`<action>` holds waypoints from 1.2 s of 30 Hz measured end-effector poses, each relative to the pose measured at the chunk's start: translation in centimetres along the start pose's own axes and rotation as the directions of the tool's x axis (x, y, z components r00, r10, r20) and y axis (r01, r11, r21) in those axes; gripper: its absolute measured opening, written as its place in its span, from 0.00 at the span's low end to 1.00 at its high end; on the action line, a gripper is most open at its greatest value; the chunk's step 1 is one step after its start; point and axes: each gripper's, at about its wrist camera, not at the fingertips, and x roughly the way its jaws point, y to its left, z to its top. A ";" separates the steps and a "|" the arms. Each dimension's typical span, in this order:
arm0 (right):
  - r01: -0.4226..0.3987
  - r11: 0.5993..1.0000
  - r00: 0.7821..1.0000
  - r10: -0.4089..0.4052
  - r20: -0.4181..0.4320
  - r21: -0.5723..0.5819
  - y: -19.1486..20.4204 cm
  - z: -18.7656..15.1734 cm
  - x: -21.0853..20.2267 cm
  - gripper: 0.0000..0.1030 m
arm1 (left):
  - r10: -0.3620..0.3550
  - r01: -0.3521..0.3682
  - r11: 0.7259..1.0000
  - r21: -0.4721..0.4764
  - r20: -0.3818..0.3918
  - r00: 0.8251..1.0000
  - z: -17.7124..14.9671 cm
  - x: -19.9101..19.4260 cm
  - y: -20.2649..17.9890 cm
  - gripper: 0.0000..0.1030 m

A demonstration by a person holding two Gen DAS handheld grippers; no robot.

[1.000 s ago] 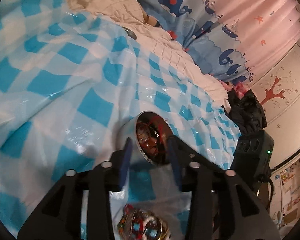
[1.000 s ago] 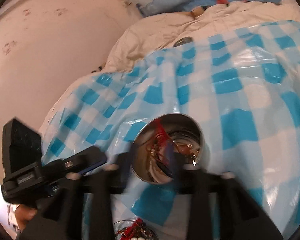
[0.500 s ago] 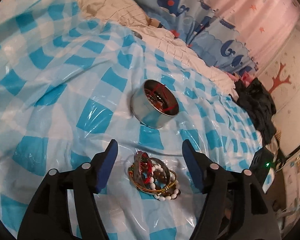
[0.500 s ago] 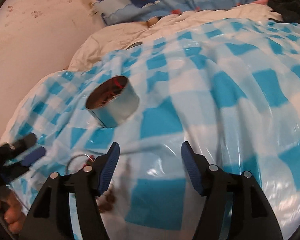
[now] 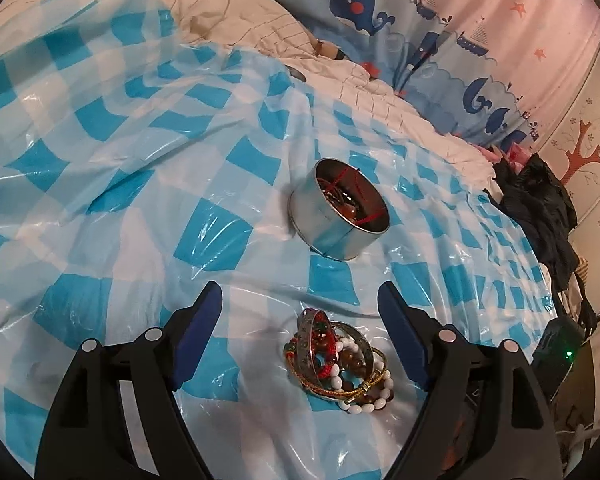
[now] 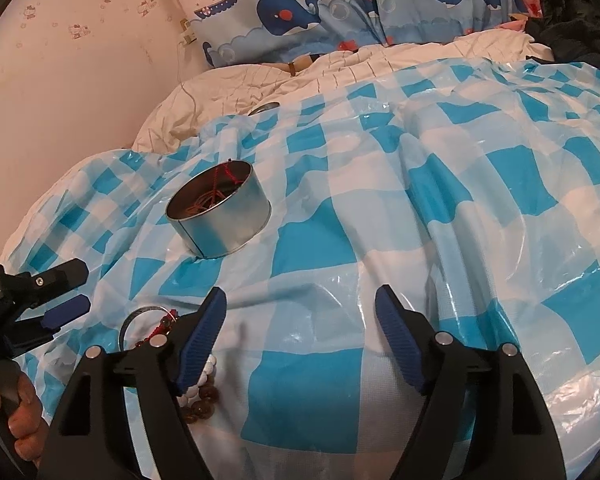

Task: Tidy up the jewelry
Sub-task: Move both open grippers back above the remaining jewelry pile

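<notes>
A round metal tin (image 5: 340, 216) (image 6: 219, 215) with red cord and beads inside sits on the blue-and-white checked plastic sheet (image 5: 100, 168). A pile of bracelets (image 5: 336, 364), with white beads, brown beads, red cord and metal bangles, lies on the sheet in front of the tin. My left gripper (image 5: 300, 304) hovers just behind the pile, jaws still opening, nothing between them. My right gripper (image 6: 300, 304) is also opening over bare sheet; its left finger hides part of the bracelets (image 6: 156, 328). The left gripper (image 6: 66, 292) shows at the left edge of the right wrist view.
The sheet covers a soft bed with a cream quilt (image 5: 260, 28) behind it. Whale-print curtains (image 6: 340, 12) hang at the back. Dark clothing (image 5: 540, 208) is heaped at the right. A hand (image 6: 16, 408) holds the left gripper's handle.
Both grippers pulled back from the tin and opened wide. The tin now sits farther away, and the bracelet pile lies in plain view before the left gripper.
</notes>
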 end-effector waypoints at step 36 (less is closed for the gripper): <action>0.003 1.000 1.000 -0.004 -0.027 -0.014 0.3 -0.4 0.5 0.80 | -0.065 0.056 0.995 0.080 0.118 0.991 1.3 -6.8 -0.8 0.87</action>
